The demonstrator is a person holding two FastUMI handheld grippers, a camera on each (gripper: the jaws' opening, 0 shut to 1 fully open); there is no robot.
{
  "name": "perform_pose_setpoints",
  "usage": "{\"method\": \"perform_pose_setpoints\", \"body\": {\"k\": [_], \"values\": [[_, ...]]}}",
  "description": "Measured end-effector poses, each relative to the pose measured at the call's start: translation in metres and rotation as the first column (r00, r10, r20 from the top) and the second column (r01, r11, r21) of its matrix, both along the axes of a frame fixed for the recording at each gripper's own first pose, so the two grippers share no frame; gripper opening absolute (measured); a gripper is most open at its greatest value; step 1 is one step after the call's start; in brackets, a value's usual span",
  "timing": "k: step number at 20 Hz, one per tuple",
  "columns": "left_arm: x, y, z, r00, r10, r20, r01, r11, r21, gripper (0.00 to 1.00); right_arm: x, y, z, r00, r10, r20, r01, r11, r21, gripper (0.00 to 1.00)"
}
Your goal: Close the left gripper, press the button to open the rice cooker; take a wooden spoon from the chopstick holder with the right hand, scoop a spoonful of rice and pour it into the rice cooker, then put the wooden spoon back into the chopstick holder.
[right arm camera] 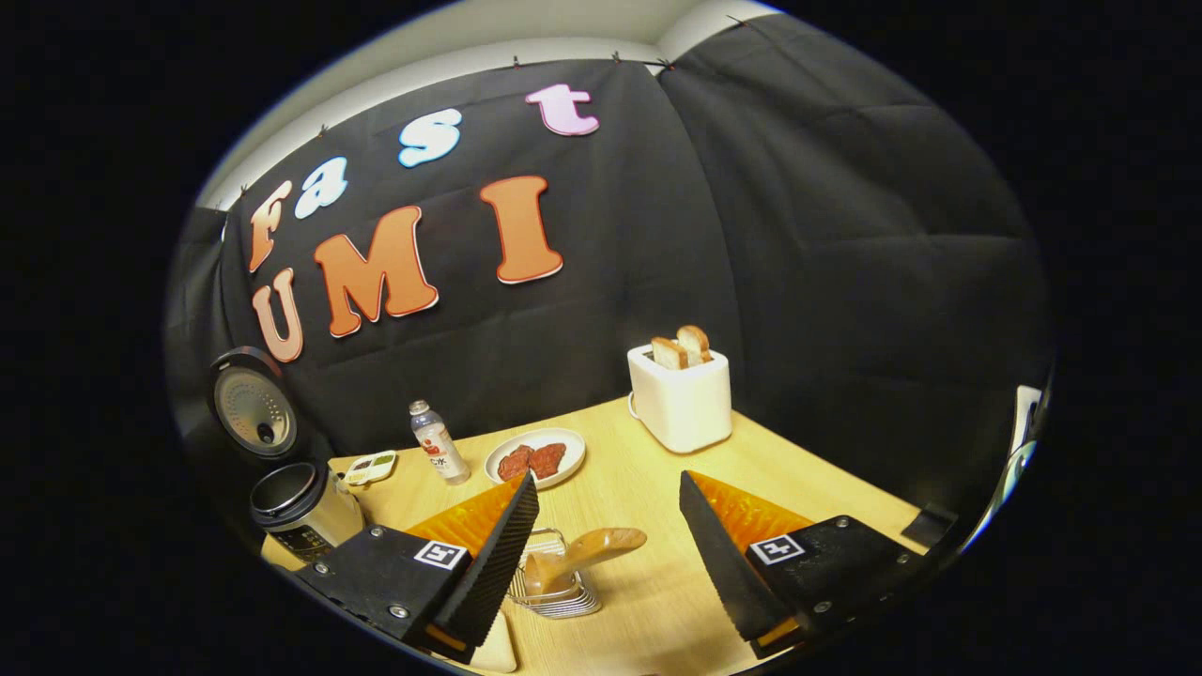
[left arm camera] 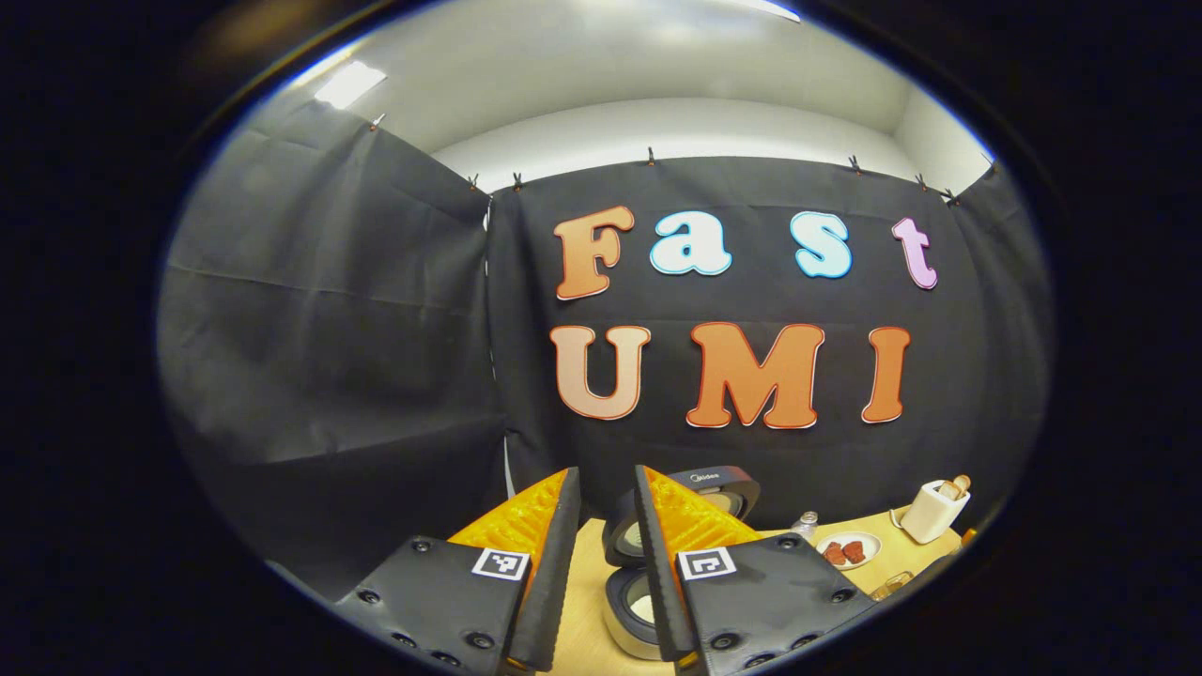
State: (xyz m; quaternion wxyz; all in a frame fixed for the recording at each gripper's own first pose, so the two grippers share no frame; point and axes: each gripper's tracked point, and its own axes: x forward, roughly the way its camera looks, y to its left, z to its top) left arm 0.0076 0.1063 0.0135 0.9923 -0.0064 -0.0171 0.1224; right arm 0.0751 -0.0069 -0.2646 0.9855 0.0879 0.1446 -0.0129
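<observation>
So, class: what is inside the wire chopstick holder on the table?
A wooden spoon leans in the wire chopstick holder, its rounded end sticking out toward the right. The part of the spoon down in the holder is blurred behind the wires, so anything else inside cannot be told.

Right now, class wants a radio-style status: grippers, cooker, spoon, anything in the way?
Left gripper open, above rice cooker, lid up. Right gripper open, over wooden spoon in chopstick holder. Nothing blocking.

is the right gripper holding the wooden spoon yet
No, the right gripper is open, and the wooden spoon sits in the chopstick holder between its spread fingers, untouched.
</observation>
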Motion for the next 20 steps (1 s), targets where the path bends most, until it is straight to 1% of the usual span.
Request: {"method": "perform_pose_setpoints", "body": {"k": [3,5,6,7,8,9,10,11,12,13,14,15,16,17,18,19,20], "values": [[-0.009,0.01,-0.002,0.999,0.029,-0.014,-0.029,1.0,0.007,0.85,0.004,0.007,-0.02,0.999,-0.006,-0.034,0.009,0.996,0.09,0.95],[-0.012,0.025,-0.004,0.996,0.084,-0.013,-0.083,0.996,0.038,0.89,0.004,0.012,-0.033,0.998,-0.008,-0.055,0.018,0.985,0.172,0.95],[-0.014,0.034,-0.003,0.992,0.123,-0.007,-0.122,0.99,0.07,0.91,0.002,0.015,-0.036,0.998,-0.011,-0.066,0.025,0.976,0.217,0.93],[-0.015,0.038,-0.002,0.989,0.145,-0.007,-0.143,0.984,0.102,0.93,0.005,0.018,-0.043,0.997,-0.016,-0.079,0.036,0.965,0.261,0.91],[-0.018,0.036,-0.003,0.989,0.15,-0.005,-0.148,0.981,0.128,0.95,0.005,0.019,-0.048,0.996,-0.024,-0.089,0.05,0.952,0.301,0.84],[-0.018,0.033,-0.003,0.99,0.141,-0.002,-0.139,0.98,0.145,0.97,0.006,0.018,-0.05,0.995,-0.033,-0.096,0.064,0.939,0.337,0.81],[-0.018,0.028,-0.002,0.992,0.125,0.0,-0.123,0.98,0.156,1.0,0.007,0.021,-0.05,0.995,-0.033,-0.094,0.066,0.927,0.37,0.72],[-0.017,0.025,-0.002,0.994,0.107,0.001,-0.106,0.982,0.157,1.0,0.008,0.023,-0.048,0.995,-0.033,-0.091,0.066,0.919,0.389,0.69],[-0.017,0.024,-0.003,0.995,0.096,0.0,-0.095,0.984,0.148,1.0,0.01,0.024,-0.047,0.996,-0.034,-0.083,0.065,0.915,0.398,0.62],[-0.016,0.022,-0.004,0.996,0.086,0.0,-0.085,0.988,0.132,0.99,0.013,0.023,-0.044,0.996,-0.036,-0.075,0.064,0.915,0.399,0.5],[-0.014,0.022,-0.005,0.997,0.083,-0.003,-0.082,0.989,0.123,0.99,0.016,0.024,-0.046,0.996,-0.03,-0.084,0.061,0.917,0.394,0.5],[-0.013,0.023,-0.005,0.996,0.085,-0.006,-0.084,0.989,0.12,0.98,0.016,0.026,-0.048,0.995,-0.017,-0.094,0.053,0.914,0.402,0.46],[-0.014,0.025,-0.007,0.996,0.09,-0.008,-0.088,0.989,0.121,0.97,0.014,0.028,-0.044,0.995,-0.009,-0.095,0.049,0.903,0.427,0.38],[-0.014,0.027,-0.007,0.995,0.095,-0.01,-0.093,0.988,0.121,0.96,0.017,0.031,-0.044,0.994,-0.001,-0.105,0.048,0.891,0.45,0.36],[-0.014,0.029,-0.01,0.995,0.102,-0.013,-0.099,0.988,0.122,1.0,0.017,0.034,-0.042,0.994,0.002,-0.109,0.05,0.883,0.467,0.32],[-0.015,0.032,-0.01,0.994,0.106,-0.015,-0.104,0.987,0.122,1.0,0.02,0.037,-0.04,0.994,0.004,-0.111,0.05,0.877,0.478,0.3],[-0.016,0.035,-0.01,0.994,0.109,-0.019,-0.106,0.987,0.121,1.0,0.022,0.04,-0.038,0.994,0.001,-0.112,0.053,0.878,0.477,0.26]]}}
